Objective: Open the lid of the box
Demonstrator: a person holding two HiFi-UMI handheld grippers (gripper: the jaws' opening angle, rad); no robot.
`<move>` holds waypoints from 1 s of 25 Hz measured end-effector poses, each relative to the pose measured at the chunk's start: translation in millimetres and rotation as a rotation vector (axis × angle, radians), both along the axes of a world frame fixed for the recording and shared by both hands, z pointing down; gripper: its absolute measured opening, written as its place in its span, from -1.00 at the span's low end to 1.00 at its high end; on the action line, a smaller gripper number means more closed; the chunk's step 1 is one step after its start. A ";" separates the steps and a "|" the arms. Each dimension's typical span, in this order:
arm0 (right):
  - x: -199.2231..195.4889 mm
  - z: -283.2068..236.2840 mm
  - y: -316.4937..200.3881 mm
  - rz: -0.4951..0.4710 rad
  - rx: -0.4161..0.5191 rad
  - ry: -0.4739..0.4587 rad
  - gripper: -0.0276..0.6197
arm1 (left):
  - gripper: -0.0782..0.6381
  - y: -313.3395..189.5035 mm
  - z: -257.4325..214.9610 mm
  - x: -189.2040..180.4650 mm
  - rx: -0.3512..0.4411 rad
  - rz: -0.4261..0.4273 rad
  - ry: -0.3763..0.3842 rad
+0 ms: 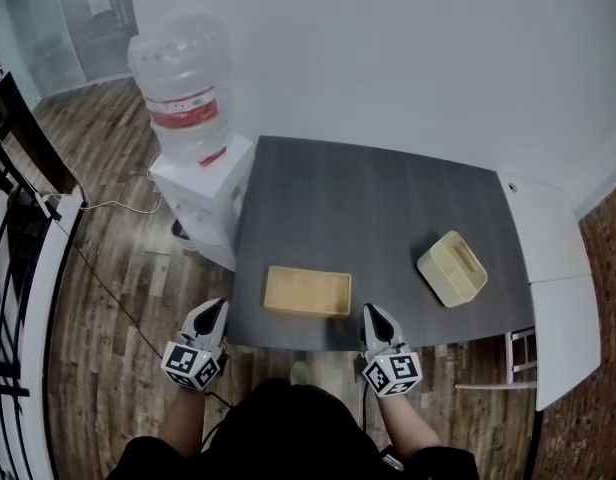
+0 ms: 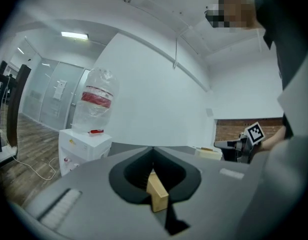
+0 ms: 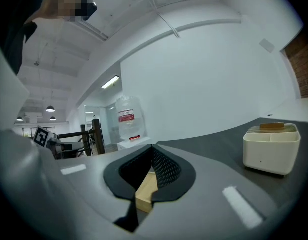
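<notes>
A cream lidded box (image 1: 453, 267) with a slotted top stands on the right part of the dark grey table (image 1: 368, 203); it also shows in the right gripper view (image 3: 271, 148). A flat, open wooden tray (image 1: 306, 291) lies near the table's front edge. My left gripper (image 1: 220, 306) hangs shut over the floor just off the table's front left corner. My right gripper (image 1: 371, 311) is shut at the front edge, right of the tray and well short of the cream box. Neither holds anything. In both gripper views (image 2: 153, 149) (image 3: 153, 146) the jaws meet, and pale wood shows through the hollow behind them.
A white water dispenser (image 1: 193, 148) with a clear bottle stands by the table's left side, with a cable (image 1: 108, 288) trailing over the wooden floor. A white ledge (image 1: 548, 248) adjoins the table on the right. A black railing (image 1: 13, 228) runs along the far left.
</notes>
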State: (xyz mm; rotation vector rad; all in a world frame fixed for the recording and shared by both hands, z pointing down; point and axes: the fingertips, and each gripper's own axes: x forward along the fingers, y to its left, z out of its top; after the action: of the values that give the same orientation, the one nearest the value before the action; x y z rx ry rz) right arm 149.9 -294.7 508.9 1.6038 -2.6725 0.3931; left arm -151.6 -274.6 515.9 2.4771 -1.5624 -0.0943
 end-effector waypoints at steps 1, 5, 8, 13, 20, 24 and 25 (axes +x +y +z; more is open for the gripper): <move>-0.6 0.8 -3.9 -0.010 -0.002 0.000 -0.91 | -0.78 -2.3 1.5 0.5 -0.006 -0.007 -0.002; 3.7 7.1 -18.8 -0.032 -0.023 -0.005 -0.91 | -0.78 -10.5 8.9 3.7 -0.037 -0.030 -0.010; 8.4 15.0 -26.1 -0.043 -0.047 -0.011 -0.91 | -0.78 -16.3 14.0 6.9 -0.056 -0.039 -0.019; 8.0 24.8 -30.7 -0.085 -0.080 0.015 -0.91 | -0.78 -27.5 24.9 9.1 -0.100 -0.078 -0.022; 12.0 49.1 -39.2 -0.043 -0.155 0.026 -0.91 | -0.78 -47.6 60.0 28.4 -0.241 -0.045 0.012; 6.9 67.5 -40.7 -0.016 -0.211 0.062 -0.91 | -0.76 -58.7 79.7 39.5 -0.312 0.006 0.039; 5.8 71.8 -40.5 -0.011 -0.225 0.071 -0.91 | -0.67 -61.2 85.0 41.0 -0.335 0.017 0.046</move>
State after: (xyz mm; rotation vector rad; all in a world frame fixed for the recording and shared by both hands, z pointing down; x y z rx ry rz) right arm 155.7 -335.2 580.8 1.5088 -2.4805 0.6008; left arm -110.6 -335.8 600.9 2.2114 -1.4065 0.1051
